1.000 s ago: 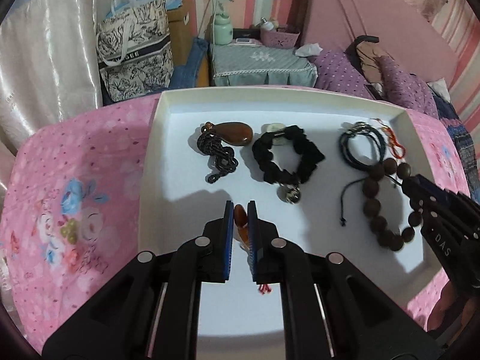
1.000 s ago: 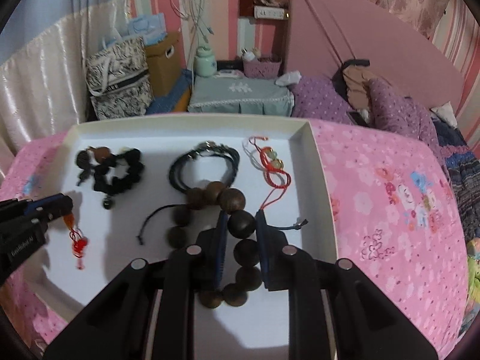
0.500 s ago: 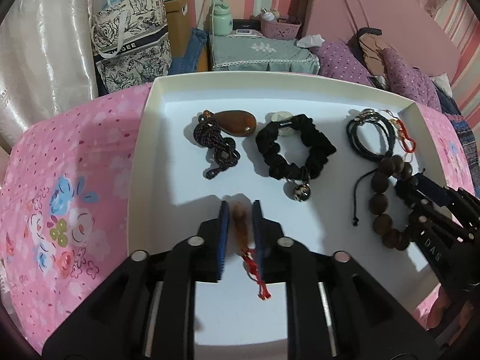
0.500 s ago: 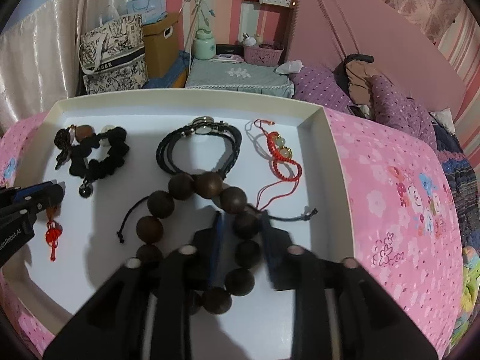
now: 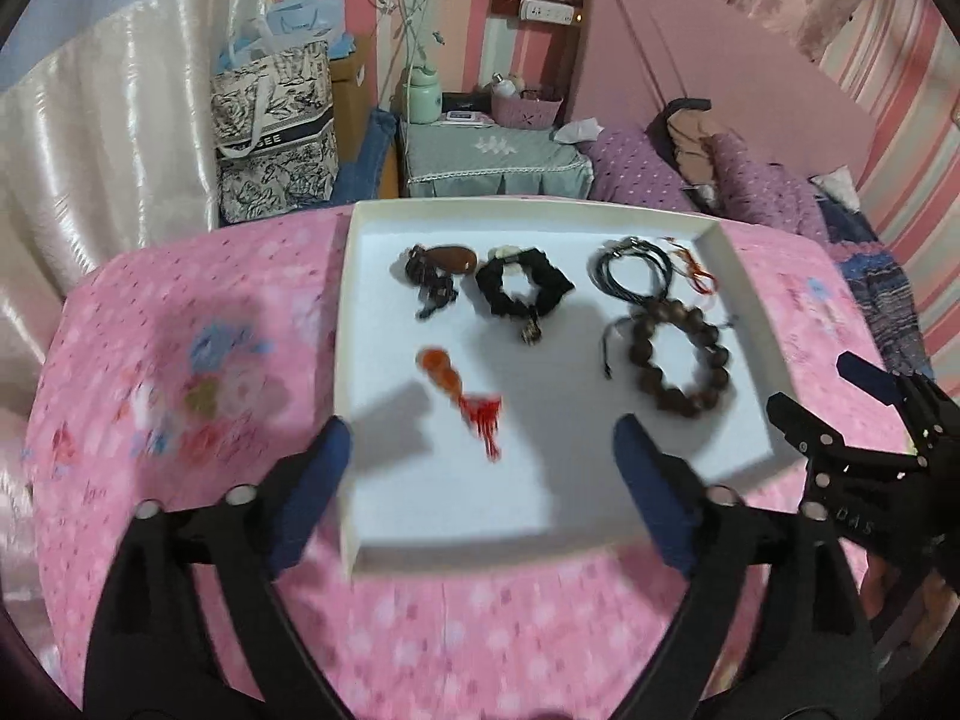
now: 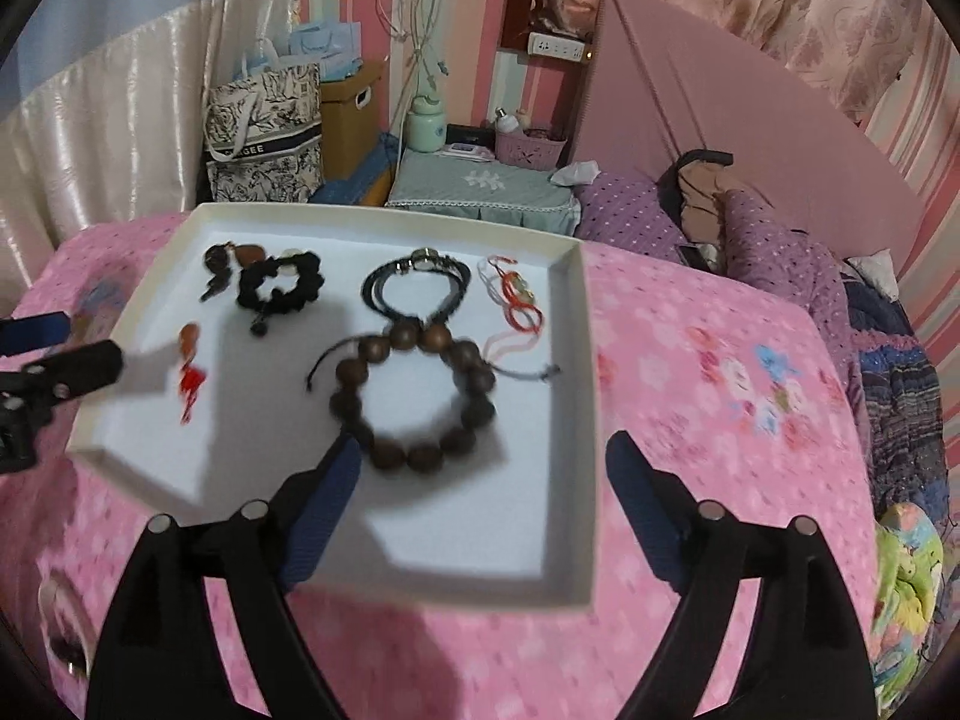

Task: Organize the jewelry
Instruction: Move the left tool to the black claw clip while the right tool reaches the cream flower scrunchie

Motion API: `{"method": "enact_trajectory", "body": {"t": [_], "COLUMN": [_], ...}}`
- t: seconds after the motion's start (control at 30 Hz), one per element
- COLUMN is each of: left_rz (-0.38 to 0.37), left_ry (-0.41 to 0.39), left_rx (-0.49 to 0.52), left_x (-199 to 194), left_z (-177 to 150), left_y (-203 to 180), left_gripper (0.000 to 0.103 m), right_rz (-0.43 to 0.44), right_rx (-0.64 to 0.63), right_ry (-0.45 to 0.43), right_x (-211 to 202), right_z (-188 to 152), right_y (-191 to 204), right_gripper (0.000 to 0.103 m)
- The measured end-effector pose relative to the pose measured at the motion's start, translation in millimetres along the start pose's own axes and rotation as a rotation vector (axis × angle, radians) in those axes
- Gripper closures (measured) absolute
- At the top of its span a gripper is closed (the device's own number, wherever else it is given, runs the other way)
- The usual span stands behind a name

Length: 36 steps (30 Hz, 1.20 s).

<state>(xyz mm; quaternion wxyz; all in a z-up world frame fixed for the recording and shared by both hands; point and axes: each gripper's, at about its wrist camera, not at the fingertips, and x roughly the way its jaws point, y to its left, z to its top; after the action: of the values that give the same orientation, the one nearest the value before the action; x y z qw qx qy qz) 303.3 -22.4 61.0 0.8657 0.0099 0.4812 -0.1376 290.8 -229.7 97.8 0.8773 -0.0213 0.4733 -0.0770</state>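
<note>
A: Left wrist view first. What's the left gripper (image 5: 483, 450) doing?

B: Its jaws have just been opening and now stand wide, nothing between them. The orange pendant (image 5: 443, 373) with its red tassel lies flat on the floor of the white tray (image 5: 747, 324), just beyond the fingertips. Behind it sit the brown stone pendant (image 5: 447, 261) and the black scrunchie (image 5: 524, 288); the wooden bead bracelet (image 5: 678, 366) rests to the right.

A: And the right wrist view?

B: The right gripper (image 6: 483, 462) is empty too, jaws just spread wide. The wooden bead bracelet (image 6: 414, 396) lies in the tray (image 6: 585, 396), apart from both fingers. The black cord bracelet (image 6: 417, 285) touches its far side, and the red string bracelet (image 6: 516, 300) is near the right wall.

A: So which step is this?

B: I'd judge both pieces are set down, a release step finishing. Next calls for choosing another piece, or stopping; every item I can see lies inside the tray.
</note>
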Motion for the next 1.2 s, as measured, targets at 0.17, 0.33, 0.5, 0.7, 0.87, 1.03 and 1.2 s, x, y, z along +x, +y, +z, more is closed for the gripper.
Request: {"method": "enact_trajectory", "body": {"t": [0.17, 0.33, 0.5, 0.7, 0.87, 1.03, 1.2], "left_rz": [0.009, -0.002, 0.033, 0.024, 0.009, -0.001, -0.007], "left_ry": [-0.022, -0.004, 0.005, 0.040, 0.065, 0.091, 0.119], "left_rx": [-0.001, 0.006, 0.042, 0.053, 0.055, 0.059, 0.063], "left_x": [-39.3, -60.1, -70.2, -70.6, -68.7, -62.5, -54.6], "left_z": [-38.1, -75.6, -109.4, -135.3, -150.9, -162.8, -170.5], "left_y": [5.3, 3.9, -2.7, -13.3, -16.6, -18.5, -22.8], "left_gripper": [0.003, 0.003, 0.003, 0.003, 0.003, 0.003, 0.004], "right_rz": [0.084, 0.147, 0.143, 0.125, 0.117, 0.114, 0.102], "right_rx": [0.125, 0.233, 0.199, 0.157, 0.122, 0.112, 0.102], "right_ry": [0.041, 0.066, 0.081, 0.115, 0.151, 0.188, 0.225], "right_x": [-26.8, -44.3, -56.4, -63.7, -64.8, -59.9, -51.4], "right_z": [-30.8, -59.3, -84.7, -112.4, -131.5, -143.0, -151.3], "right_y": [-26.7, -39.9, -29.2, -16.5, -9.6, -7.0, -2.1], "right_gripper": [0.015, 0.015, 0.015, 0.015, 0.015, 0.015, 0.015]}}
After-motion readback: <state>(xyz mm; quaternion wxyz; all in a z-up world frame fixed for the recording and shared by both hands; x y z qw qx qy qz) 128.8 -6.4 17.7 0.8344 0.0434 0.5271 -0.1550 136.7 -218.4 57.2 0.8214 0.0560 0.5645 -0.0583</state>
